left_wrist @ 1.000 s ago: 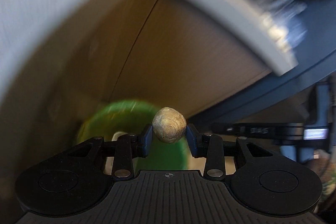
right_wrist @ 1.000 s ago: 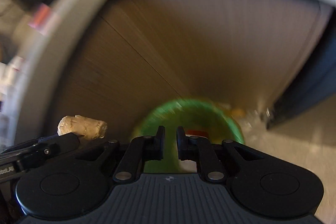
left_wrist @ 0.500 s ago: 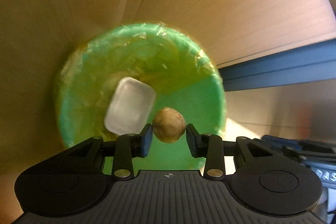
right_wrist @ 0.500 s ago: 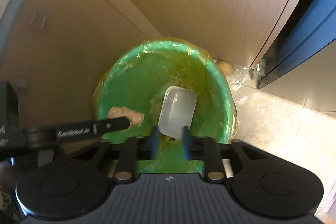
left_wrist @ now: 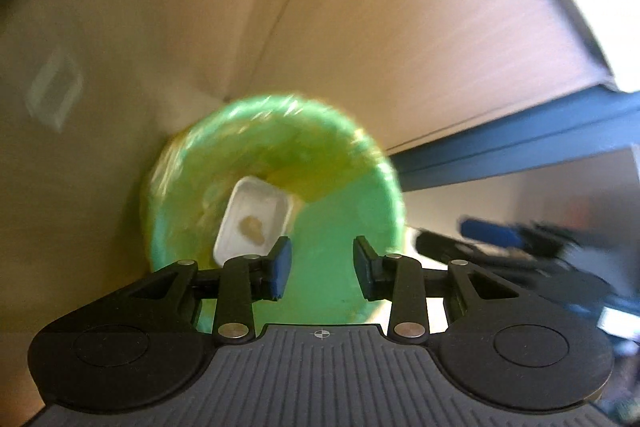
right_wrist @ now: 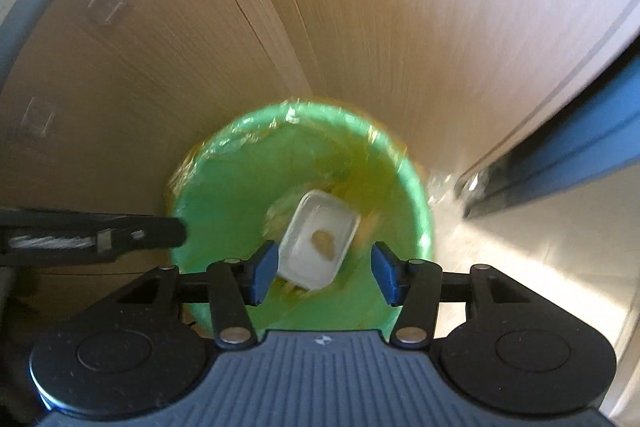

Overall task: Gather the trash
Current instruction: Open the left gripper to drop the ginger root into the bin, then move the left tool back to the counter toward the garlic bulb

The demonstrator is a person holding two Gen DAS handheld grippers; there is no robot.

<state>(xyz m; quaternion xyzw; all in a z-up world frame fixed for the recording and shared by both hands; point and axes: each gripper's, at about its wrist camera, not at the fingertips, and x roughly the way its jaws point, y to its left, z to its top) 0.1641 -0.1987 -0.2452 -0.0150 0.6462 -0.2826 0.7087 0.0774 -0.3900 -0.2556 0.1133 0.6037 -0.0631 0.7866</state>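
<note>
Both the left hand-held gripper [left_wrist: 320, 263] and right hand-held gripper [right_wrist: 324, 273] had just let go and hung open and empty above the green bin [right_wrist: 224, 211], where the white tub [right_wrist: 316, 247] and brown lump [right_wrist: 324, 241] now lay.

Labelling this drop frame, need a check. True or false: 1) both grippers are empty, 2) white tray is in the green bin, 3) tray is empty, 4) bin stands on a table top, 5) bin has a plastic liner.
1) True: left gripper and right gripper hold nothing.
2) True: white tray lies inside the green bin.
3) False: a tan lump sits in it.
4) False: it stands on the floor, beside wood panels.
5) True: a crinkled liner covers its rim.
</note>
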